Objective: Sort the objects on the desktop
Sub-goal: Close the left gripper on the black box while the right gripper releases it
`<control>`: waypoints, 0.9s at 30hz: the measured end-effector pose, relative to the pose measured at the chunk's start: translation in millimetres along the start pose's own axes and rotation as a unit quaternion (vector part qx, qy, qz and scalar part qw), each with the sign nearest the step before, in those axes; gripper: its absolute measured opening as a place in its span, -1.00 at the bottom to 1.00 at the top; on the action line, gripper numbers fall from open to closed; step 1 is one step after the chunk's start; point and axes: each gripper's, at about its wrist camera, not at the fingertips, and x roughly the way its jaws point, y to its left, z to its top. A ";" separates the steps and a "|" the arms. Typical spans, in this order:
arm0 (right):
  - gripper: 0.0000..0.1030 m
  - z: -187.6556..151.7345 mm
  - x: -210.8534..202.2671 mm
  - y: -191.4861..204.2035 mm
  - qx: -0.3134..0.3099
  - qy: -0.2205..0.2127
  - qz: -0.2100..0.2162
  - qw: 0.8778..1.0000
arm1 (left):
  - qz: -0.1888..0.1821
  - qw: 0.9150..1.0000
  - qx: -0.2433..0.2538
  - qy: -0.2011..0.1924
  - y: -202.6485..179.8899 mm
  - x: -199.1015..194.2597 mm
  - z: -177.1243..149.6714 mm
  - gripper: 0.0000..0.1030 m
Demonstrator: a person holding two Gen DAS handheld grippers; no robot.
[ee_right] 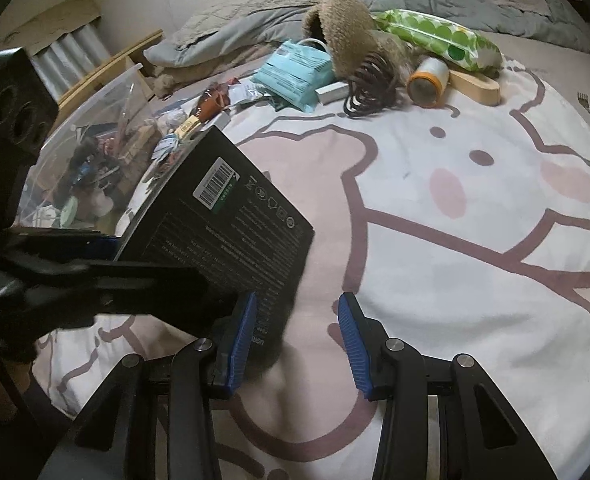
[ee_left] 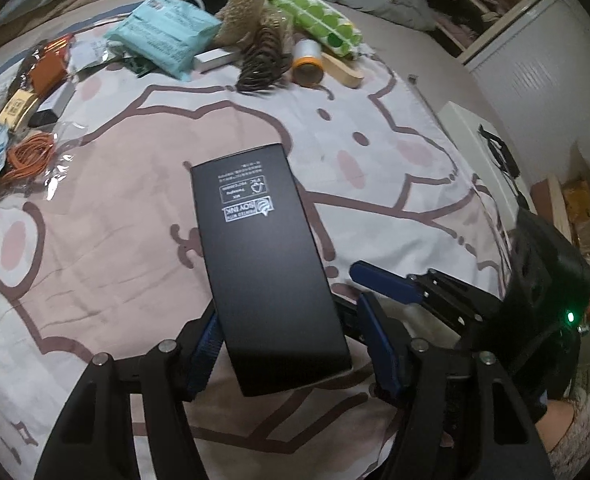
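Note:
A long black box (ee_left: 263, 248) is tilted up off the cartoon-print bedsheet (ee_left: 115, 240). My left gripper (ee_left: 291, 344) is shut on the box's near end, with a blue pad on each broad face. In the right wrist view the box (ee_right: 223, 220) shows its barcode side, and a left finger (ee_right: 151, 280) lies across it. My right gripper (ee_right: 295, 344) stands open. Its left pad (ee_right: 237, 344) sits in front of the box's lower corner, and its right pad is clear of the box. One of the right gripper's blue fingers (ee_left: 383, 280) shows just right of the box.
A heap at the far end holds a teal packet (ee_left: 163, 36), a tan plush item (ee_left: 235, 0), a green dotted pack (ee_left: 315, 20), an orange-capped roll (ee_left: 307, 60) and a brown hair claw (ee_left: 261, 60). Orange rubber bands (ee_left: 31, 156) lie at the left. A clear bin (ee_right: 95, 140) holds several items.

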 end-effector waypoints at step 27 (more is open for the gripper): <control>-0.14 -22.2 -2.8 7.7 -0.041 0.062 0.049 0.996 | -0.002 1.000 -0.030 0.004 20.1 -4.1 -3.7 -0.12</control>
